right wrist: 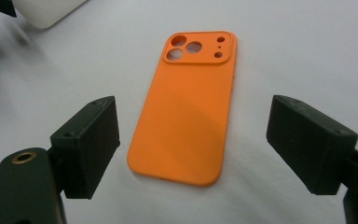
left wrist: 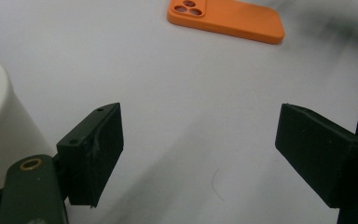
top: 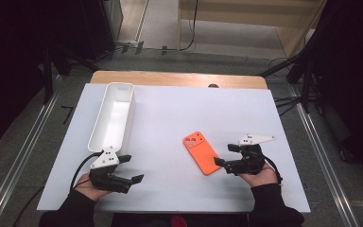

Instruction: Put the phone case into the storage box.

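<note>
Orange phone case (top: pixel 201 152): flat on the white table (top: pixel 170 118), back side up, rounded corners, raised camera block with cutouts at its far end. Matte, smooth, looks like soft rubbery plastic; material can't be confirmed. It sits well to the right of the white bin (top: pixel 113 115) and apart from it.

Right gripper (top: pixel 227 156): jaws wide apart, nothing between the pads, held just right of the case's near end. High view reads it as close to the case edge; contact can't be resolved there. Right gripper view (right wrist: pixel 193 144) settles it: the case's near end lies between the two black jaws with clear table on both sides, no touch. That view also resolves the cutouts: two large round holes, two small ones and a pinhole. High view shows just three dark dots.

Left gripper (top: pixel 131 169): jaws also apart, empty, at the near end of the bin. Left gripper view (left wrist: pixel 200 154) shows bare table between its pads, the bin's curved wall (left wrist: pixel 0 126) at the left edge, and the case (left wrist: pixel 226 18) farther off, edge-on enough to show a thin side profile with a rounded lip.

Bin: long, narrow, rounded-rectangle tub, glossy white, hard plastic look. Jaw pads: black blocks, matte, squared faces, small screw holes on top. Table surface: plain white, slight sheen.
</note>
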`<state>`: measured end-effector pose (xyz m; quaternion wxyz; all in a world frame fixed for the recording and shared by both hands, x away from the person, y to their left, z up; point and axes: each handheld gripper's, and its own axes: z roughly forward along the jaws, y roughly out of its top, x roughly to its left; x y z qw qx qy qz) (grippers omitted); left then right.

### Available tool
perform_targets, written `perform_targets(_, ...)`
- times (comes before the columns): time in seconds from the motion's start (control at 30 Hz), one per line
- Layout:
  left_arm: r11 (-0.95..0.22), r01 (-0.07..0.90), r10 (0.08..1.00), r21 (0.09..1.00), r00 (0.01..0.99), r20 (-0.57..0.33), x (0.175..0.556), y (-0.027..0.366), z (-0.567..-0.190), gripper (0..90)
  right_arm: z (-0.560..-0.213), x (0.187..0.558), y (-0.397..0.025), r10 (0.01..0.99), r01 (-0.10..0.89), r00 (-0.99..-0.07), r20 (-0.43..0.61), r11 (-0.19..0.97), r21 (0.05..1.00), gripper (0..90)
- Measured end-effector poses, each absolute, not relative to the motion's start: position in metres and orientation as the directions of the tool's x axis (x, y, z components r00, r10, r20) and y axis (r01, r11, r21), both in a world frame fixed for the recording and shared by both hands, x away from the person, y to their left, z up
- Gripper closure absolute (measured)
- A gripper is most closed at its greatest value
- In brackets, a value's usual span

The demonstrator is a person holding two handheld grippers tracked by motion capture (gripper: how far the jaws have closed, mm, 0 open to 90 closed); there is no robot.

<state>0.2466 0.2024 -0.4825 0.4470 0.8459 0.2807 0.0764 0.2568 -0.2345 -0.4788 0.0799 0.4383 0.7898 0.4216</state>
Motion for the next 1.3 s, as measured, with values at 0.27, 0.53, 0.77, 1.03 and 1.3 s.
perform_targets(0.27,-0.441,0.407,0.544,0.800,0.830,-0.123,0.246,0.203,-0.482,15.6,-0.478,0.263,-0.226,0.783,0.622,-0.578,0.230,0.240,0.745,15.8)
perform_targets(0.53,-0.439,0.407,0.544,0.801,0.830,-0.124,0.246,0.203,-0.482,15.6,-0.479,0.266,-0.218,0.805,0.623,-0.551,0.219,0.223,0.750,15.8)
perform_targets(0.77,-0.442,0.406,0.543,0.799,0.831,-0.122,0.246,0.203,-0.482,15.6,-0.484,0.271,-0.207,0.811,0.647,-0.541,0.222,0.232,0.727,15.8)
perform_targets(1.03,-0.441,0.407,0.543,0.800,0.831,-0.124,0.246,0.203,-0.482,15.6,-0.487,0.274,-0.198,0.818,0.654,-0.535,0.212,0.243,0.716,15.8)
perform_targets(1.3,-0.441,0.407,0.543,0.800,0.831,-0.124,0.246,0.203,-0.482,15.6,-0.490,0.276,-0.192,0.821,0.648,-0.531,0.210,0.234,0.725,15.8)
